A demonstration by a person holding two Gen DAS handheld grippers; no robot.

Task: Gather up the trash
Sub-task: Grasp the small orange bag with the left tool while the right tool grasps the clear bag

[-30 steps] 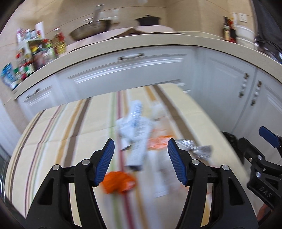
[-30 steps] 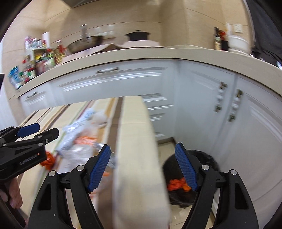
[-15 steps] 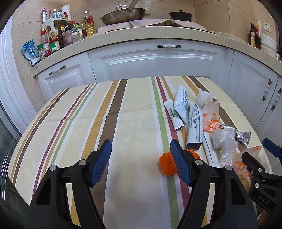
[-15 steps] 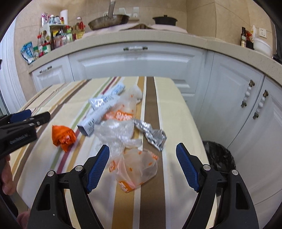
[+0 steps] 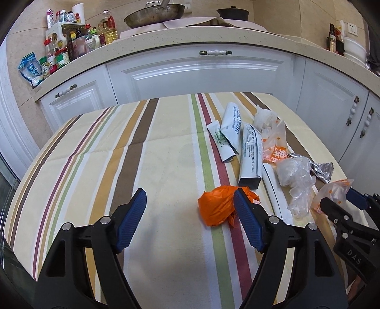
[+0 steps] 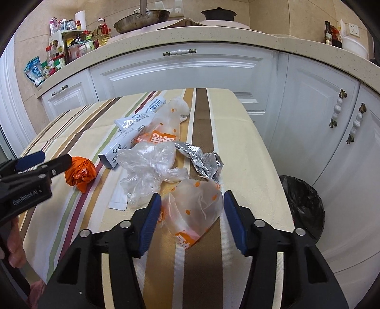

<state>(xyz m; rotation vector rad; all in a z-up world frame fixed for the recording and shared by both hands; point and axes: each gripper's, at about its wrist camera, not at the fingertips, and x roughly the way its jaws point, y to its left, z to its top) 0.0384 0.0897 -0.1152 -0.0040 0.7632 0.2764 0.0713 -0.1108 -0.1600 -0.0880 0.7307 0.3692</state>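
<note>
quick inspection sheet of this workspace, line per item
surface: striped tablecloth on the table, creased.
job's things: orange wad, boxes and tubes, clear bag, foil scrap, orange-dotted bag; black-lined bin on the floor beside the table.
clutter: nothing seen beyond the trash.
grippers: left hand-held gripper open by the orange wad; right hand-held gripper open around the dotted bag.
cables: nothing seen.
surroundings: white cabinets, wok, bottles.

The left black two-finger gripper with blue ribbed pads hangs low and level, its jaws spread wide. The right black two-finger gripper with blue ribbed pads sits just beside it, jaws likewise parted. A bare hand grips the left handle.
</note>
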